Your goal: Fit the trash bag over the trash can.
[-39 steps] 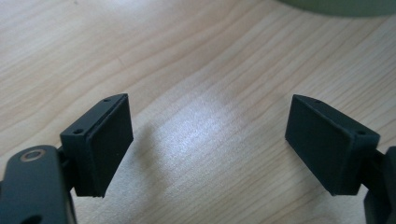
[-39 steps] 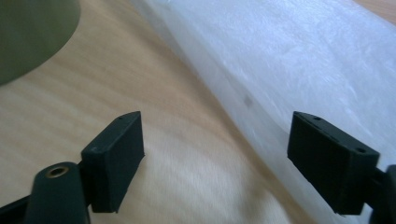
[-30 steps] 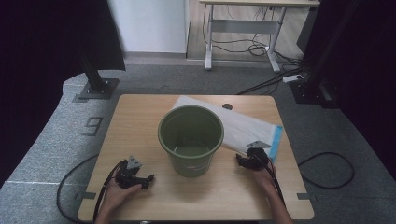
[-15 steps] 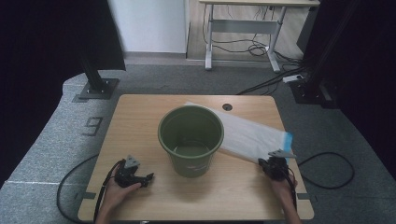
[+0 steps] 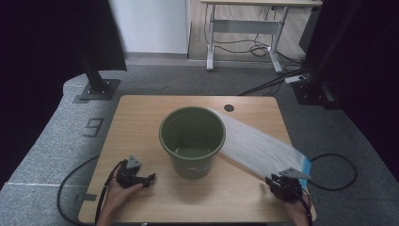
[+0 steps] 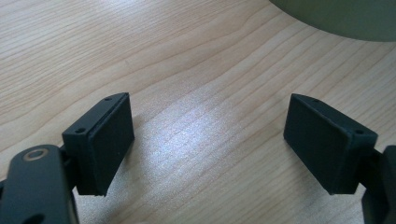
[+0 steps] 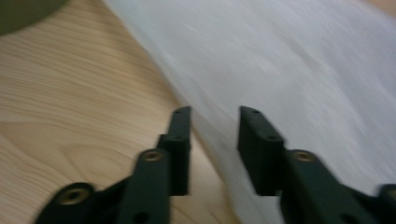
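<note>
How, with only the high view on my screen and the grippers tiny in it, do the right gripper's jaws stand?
Observer: The right gripper stands part open. Its jaws have just been opening, and the pads press on nothing.
Operator: Is it off the white sheet then?
Observer: It is over it. In the right gripper view the sheet's near edge runs under the gap between the jaws, ungripped.
Operator: And the left gripper?
Observer: Wide open, with bare table between its jaws and the green bucket just ahead of them.
</note>
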Action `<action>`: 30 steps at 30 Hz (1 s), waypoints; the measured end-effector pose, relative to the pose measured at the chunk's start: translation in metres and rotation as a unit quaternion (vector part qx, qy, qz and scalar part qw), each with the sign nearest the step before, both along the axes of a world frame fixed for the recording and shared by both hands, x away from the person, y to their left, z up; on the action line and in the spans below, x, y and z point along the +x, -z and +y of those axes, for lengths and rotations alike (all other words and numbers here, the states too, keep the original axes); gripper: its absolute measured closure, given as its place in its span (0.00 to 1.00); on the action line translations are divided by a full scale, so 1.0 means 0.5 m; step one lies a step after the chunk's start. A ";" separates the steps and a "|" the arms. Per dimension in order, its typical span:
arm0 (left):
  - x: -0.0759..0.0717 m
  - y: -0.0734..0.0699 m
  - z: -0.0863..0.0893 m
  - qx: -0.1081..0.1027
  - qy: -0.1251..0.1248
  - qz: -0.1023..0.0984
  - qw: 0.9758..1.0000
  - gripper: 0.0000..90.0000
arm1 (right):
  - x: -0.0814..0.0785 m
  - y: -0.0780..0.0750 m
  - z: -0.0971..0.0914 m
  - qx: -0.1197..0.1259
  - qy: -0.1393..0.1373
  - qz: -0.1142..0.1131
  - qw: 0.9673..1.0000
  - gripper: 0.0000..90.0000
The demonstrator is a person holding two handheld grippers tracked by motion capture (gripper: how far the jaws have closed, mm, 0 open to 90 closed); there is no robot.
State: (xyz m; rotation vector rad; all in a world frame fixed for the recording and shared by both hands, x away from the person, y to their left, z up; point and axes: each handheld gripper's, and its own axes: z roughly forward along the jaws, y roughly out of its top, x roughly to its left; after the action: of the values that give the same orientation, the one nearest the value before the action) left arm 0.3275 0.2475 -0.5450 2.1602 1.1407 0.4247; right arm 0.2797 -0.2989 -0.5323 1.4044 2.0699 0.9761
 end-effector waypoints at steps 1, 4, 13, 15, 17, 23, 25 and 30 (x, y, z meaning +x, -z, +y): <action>0.000 0.000 0.000 0.000 0.000 0.000 1.000 0.18 | 0.000 0.000 0.000 0.000 0.000 0.000 1.000 0.67; -0.001 0.000 -0.001 0.000 -0.003 0.000 1.000 0.18 | 0.017 -0.025 0.059 -0.013 -0.031 -0.040 0.999 0.49; -0.008 0.000 -0.003 0.000 -0.009 0.000 1.000 0.18 | 0.146 -0.027 0.170 0.011 -0.060 -0.045 0.997 0.42; -0.009 0.000 -0.003 0.000 -0.010 0.000 1.000 0.18 | 0.180 -0.015 0.210 0.000 -0.077 -0.041 0.996 0.42; -0.011 0.000 -0.002 0.001 -0.012 -0.001 1.000 0.19 | 0.207 -0.005 0.246 -0.013 -0.083 -0.034 0.996 0.44; -0.010 -0.001 0.001 -0.008 -0.011 0.002 1.000 0.18 | 0.233 0.025 0.271 -0.046 -0.072 -0.008 0.996 0.74; -0.010 -0.001 0.002 -0.009 -0.012 0.002 1.000 0.19 | 0.233 0.027 0.268 -0.039 -0.066 -0.001 0.997 0.82; -0.013 0.000 0.000 0.000 -0.013 0.000 1.000 0.19 | 0.206 0.025 0.247 -0.019 -0.063 0.012 0.998 0.98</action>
State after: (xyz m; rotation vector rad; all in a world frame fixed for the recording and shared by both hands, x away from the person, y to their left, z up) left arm 0.3212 0.2472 -0.5449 2.1462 1.1701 0.4364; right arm 0.3829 -0.1756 -0.5448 1.2840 2.2059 0.9684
